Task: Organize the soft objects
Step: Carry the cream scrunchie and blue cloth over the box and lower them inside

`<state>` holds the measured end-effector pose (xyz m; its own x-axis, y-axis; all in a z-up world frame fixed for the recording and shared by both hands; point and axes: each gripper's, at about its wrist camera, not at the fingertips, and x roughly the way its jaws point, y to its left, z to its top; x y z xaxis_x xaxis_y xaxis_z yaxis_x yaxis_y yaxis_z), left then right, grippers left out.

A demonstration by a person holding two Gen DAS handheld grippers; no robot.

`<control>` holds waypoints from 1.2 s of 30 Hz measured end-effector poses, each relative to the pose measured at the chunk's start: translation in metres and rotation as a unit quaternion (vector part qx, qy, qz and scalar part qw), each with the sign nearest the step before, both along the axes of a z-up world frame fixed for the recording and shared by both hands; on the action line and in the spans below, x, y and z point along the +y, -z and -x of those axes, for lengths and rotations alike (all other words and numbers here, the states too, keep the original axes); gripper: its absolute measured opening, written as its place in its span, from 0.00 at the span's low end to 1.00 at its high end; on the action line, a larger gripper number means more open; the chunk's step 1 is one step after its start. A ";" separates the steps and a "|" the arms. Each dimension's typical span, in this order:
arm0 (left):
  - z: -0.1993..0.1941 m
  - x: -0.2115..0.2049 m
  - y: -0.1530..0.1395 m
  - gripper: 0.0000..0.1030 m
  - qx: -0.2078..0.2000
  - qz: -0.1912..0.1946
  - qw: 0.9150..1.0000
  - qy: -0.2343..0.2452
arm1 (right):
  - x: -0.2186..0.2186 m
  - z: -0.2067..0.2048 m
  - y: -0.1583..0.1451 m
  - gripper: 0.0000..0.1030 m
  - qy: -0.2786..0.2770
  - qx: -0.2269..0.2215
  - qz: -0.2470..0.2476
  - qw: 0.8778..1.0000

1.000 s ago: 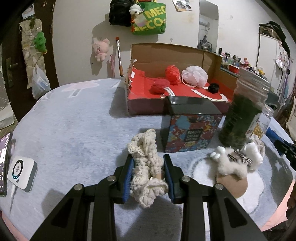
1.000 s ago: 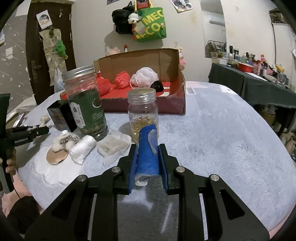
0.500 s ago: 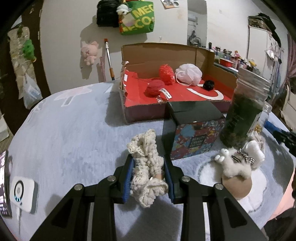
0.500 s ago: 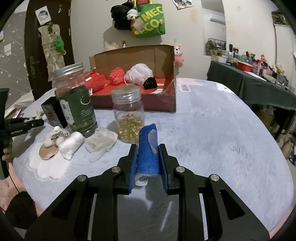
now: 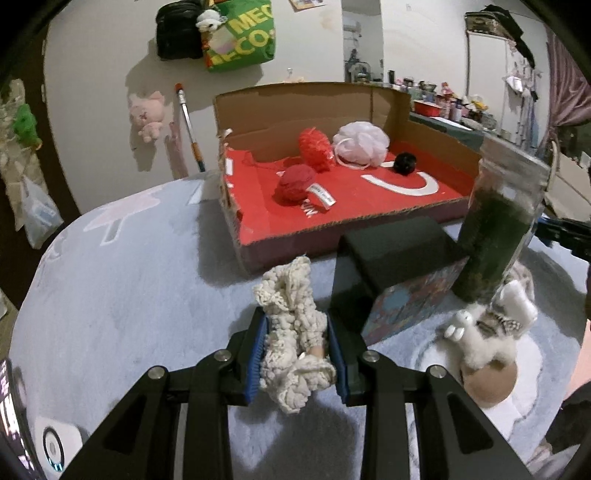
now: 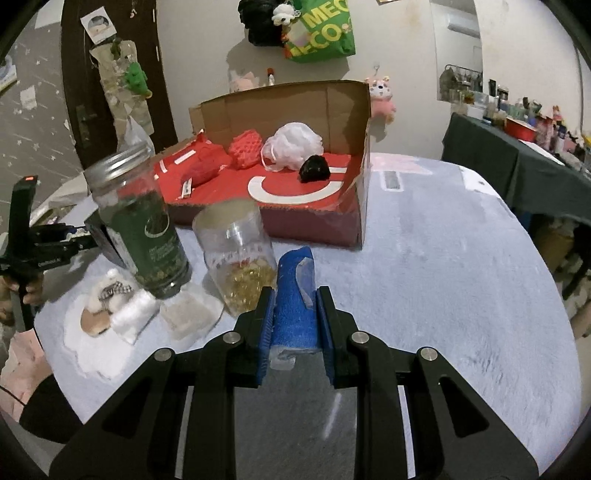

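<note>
— What do the left tongs point(image 5: 297, 345) hold?

— A cream knit bundle point(image 5: 291, 332). The blue pads squeeze it on both sides, and it sticks out in front, up off the grey tabletop point(image 5: 122, 280).

— And the right tongs point(image 6: 293, 317)?

— They pinch a blue roll point(image 6: 293, 295) tight. It stands up between the pads.

— What is just past them?

— By the blue roll is a clear jar point(image 6: 236, 258) with gold bits inside. Next to it is a tall green jar point(image 6: 144, 229). A white fluffy toy point(image 6: 114, 299) lies in front of the green jar. A dark box point(image 5: 395, 266) sits right beside that jar too.

— And farther back?

— A cardboard box point(image 5: 332, 229) with a red floor. In it are a red ball point(image 5: 295, 182), a red puff point(image 5: 316, 149), a white puff point(image 5: 360, 142) and a small black thing point(image 5: 404, 163).

— And the wall?

— A green bag point(image 6: 321, 29) hangs there.
</note>
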<state>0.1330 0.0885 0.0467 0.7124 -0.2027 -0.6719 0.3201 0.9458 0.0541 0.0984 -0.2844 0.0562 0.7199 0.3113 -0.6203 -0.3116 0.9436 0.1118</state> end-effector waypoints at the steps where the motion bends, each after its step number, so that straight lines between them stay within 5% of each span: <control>1: -0.002 -0.001 -0.002 0.32 -0.004 -0.007 1.000 0.005 | 0.000 -0.003 -0.001 0.21 0.001 -0.001 0.006 1.000; 18: -0.034 -0.012 -0.042 0.32 -0.016 -0.030 0.997 0.062 | -0.001 -0.044 -0.026 0.21 -0.062 -0.005 -0.013 0.998; 27: -0.072 -0.050 -0.070 0.32 0.020 0.001 0.995 0.095 | 0.020 -0.079 -0.046 0.21 -0.086 0.004 -0.011 0.996; 36: -0.125 -0.100 -0.066 0.32 0.071 -0.037 0.991 0.111 | 0.059 -0.132 -0.059 0.21 -0.099 0.045 0.025 0.994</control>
